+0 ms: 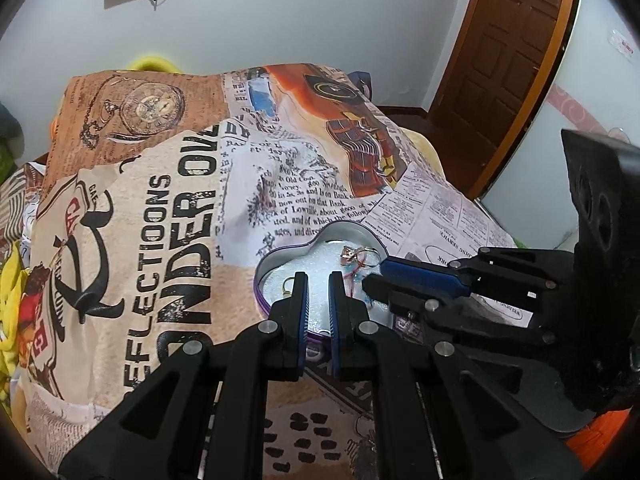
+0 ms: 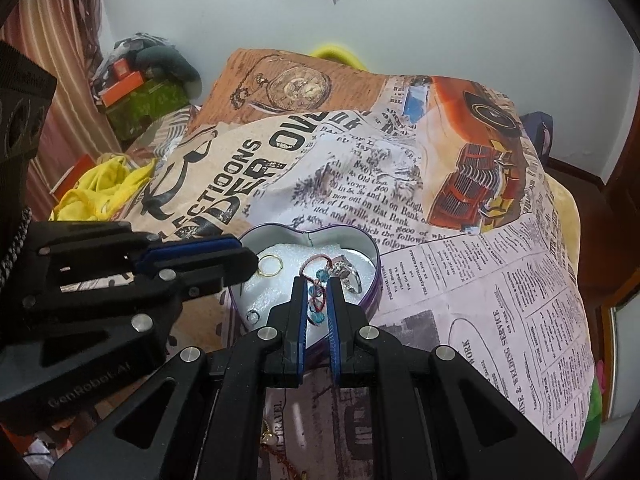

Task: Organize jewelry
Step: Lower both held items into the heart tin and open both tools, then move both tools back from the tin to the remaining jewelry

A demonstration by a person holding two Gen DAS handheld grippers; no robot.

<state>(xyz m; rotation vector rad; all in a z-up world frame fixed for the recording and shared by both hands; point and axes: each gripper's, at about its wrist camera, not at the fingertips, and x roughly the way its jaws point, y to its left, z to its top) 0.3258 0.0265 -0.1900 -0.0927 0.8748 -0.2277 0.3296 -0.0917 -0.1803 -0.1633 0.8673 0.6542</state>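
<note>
From the left wrist, the left gripper [image 1: 319,280] hangs over the heart-shaped tin [image 1: 280,258], its fingers slightly parted and holding nothing; the tin lies on a printed cloth [image 1: 168,216] reading "REFLECTIOONS". The right gripper [image 1: 374,280] reaches in from the right above a ring [image 1: 352,254]. From the right wrist, the right gripper [image 2: 318,284] is narrowly parted around a beaded red string [image 2: 316,296], perhaps just touching it. A gold ring [image 2: 270,265] rests on the tin's white foam [image 2: 292,256]. The left gripper [image 2: 250,266] body reads "GenRobot.AI"; the cloth shows "WELDING SERVICE".
</note>
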